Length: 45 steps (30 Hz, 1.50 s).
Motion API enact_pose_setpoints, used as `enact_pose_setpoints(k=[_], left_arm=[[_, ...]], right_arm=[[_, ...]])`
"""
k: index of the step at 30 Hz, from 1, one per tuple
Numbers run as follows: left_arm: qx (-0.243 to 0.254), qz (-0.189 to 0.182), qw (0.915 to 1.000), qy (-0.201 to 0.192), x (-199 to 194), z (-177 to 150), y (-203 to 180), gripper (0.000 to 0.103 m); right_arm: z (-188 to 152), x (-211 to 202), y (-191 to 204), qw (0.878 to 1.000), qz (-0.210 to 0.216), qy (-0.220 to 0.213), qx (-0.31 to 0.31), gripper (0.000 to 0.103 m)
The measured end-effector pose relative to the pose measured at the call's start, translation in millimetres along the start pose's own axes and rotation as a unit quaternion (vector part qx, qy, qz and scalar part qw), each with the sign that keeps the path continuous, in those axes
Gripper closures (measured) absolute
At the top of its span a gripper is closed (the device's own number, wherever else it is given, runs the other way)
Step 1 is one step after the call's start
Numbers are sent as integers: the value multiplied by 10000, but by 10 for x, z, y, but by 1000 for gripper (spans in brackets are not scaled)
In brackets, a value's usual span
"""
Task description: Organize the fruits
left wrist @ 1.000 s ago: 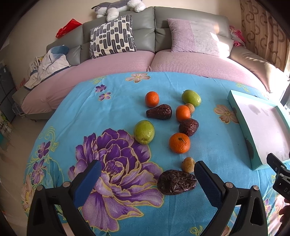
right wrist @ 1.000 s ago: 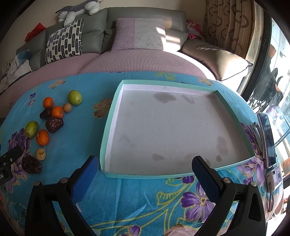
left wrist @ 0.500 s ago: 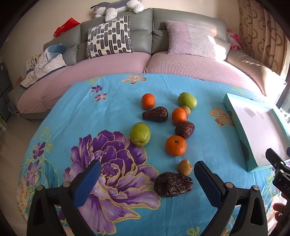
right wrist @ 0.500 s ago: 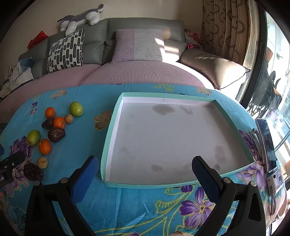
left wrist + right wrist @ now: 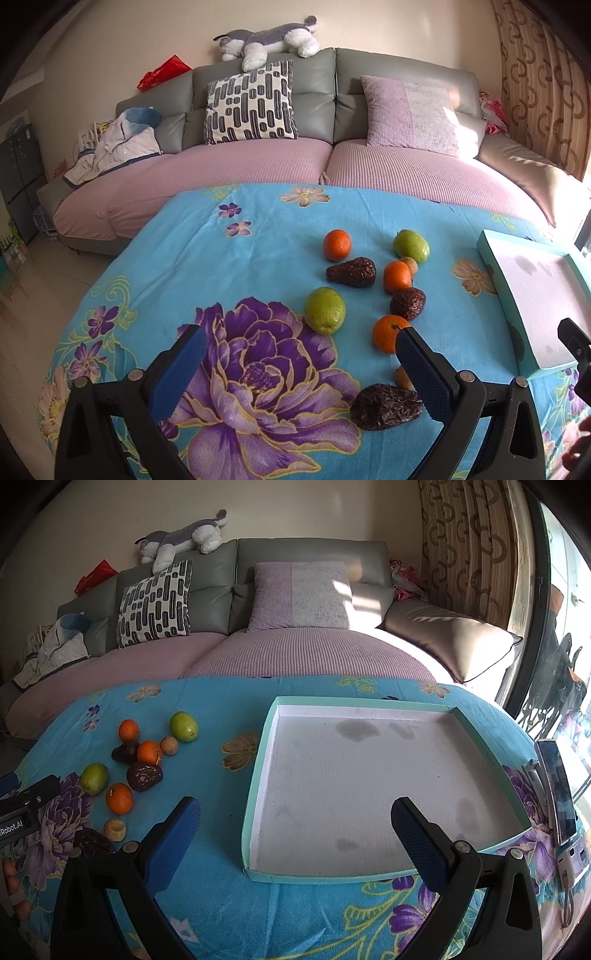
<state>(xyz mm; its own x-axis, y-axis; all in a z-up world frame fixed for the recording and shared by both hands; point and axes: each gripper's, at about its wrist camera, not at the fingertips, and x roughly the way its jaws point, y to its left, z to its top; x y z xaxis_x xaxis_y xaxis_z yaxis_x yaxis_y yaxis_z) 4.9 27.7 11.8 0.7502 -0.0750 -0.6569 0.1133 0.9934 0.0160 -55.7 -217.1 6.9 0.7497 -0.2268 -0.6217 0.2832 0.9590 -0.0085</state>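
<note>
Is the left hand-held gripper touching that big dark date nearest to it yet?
Cannot tell. In the left wrist view the left hand-held gripper is open, but its right finger overlaps the date, hiding any gap.

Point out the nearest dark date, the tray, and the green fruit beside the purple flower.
nearest dark date (image 5: 384, 406): left wrist view, wrinkled top.
tray (image 5: 255, 805): right wrist view, left teal wall.
green fruit (image 5: 325, 310): left wrist view, middle of skin.
</note>
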Motion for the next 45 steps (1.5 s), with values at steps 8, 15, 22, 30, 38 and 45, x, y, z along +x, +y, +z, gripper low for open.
enact_pose_setpoints(k=[8,15,22,30,38,45], left_arm=[[-442,-158,9982,362,91,20,360,0],[-620,28,9950,780,220,-75,570,0],[-935,82,9913,923,261,-114,737,0],[-1103,231,9882,1040,296,-152,859,0],[-1109,238,9875,1091,296,-173,880,0],[-1096,241,9875,1106,308,-176,870,0]], right_arm=[[52,25,360,9942,1054,105,-162,1],[-31,151,817,9866,1458,397,-613,1],[-199,337,1133,9785,1741,886,-655,1],[-340,436,1395,9729,1841,1156,-783,5],[-439,524,1552,9690,1862,1376,-862,19],[-457,486,1611,9652,1979,1428,-942,37]])
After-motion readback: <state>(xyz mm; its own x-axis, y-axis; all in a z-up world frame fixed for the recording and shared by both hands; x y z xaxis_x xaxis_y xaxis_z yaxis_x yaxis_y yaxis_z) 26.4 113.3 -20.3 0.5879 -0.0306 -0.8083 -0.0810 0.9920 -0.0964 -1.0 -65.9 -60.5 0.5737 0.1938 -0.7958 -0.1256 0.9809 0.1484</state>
